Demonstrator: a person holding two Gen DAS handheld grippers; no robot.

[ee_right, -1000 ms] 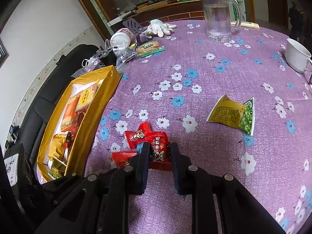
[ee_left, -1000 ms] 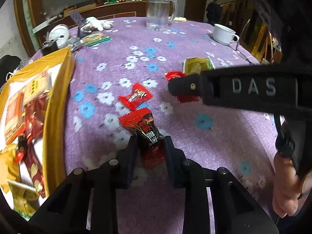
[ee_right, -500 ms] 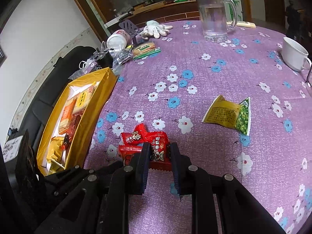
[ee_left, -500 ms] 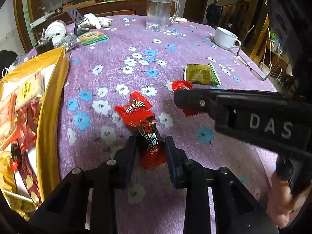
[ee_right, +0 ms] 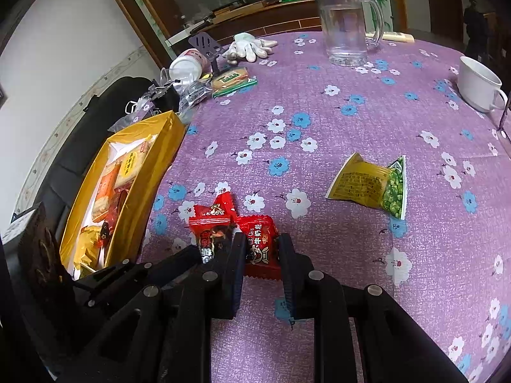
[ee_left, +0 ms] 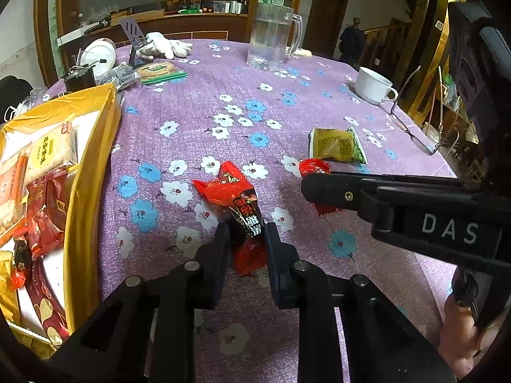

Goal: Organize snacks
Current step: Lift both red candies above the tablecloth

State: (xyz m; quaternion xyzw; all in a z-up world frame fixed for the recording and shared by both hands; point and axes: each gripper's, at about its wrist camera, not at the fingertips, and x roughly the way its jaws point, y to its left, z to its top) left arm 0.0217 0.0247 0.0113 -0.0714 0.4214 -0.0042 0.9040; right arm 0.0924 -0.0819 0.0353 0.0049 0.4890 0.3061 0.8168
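Snacks are what I am sorting, and in the left wrist view my left gripper (ee_left: 246,239) has just closed the last bit onto a dark red candy (ee_left: 246,220); half a second ago its jaws stood slightly wider around the same wrapper. Now the pads press its sides, so I judge this piece ready to lift toward the yellow box (ee_left: 86,172) at the left edge, where other packets already lie. A second red candy (ee_left: 228,178) touches the far end of mine and may drag along. The right gripper (ee_left: 314,185) reaches across from the right, clamped on its own red packet, and crowds the space beside me. Beyond it lie a green pea bag (ee_left: 337,145), a white cup (ee_left: 373,84), spectacles (ee_left: 412,127) and a glass jug (ee_left: 271,36). In the right wrist view the right gripper (ee_right: 262,249) is shut on a red packet (ee_right: 260,242), unchanged over the last second, low over the purple tablecloth (ee_right: 351,121). The left gripper (ee_right: 204,255) sits just to its left with the dark candy pinched. The box (ee_right: 150,185) stands near, at the table's left edge; the pea bag (ee_right: 370,185) lies well apart to the right, not yet collected. Gloves (ee_right: 249,48) and clutter sit far back, out of my path.
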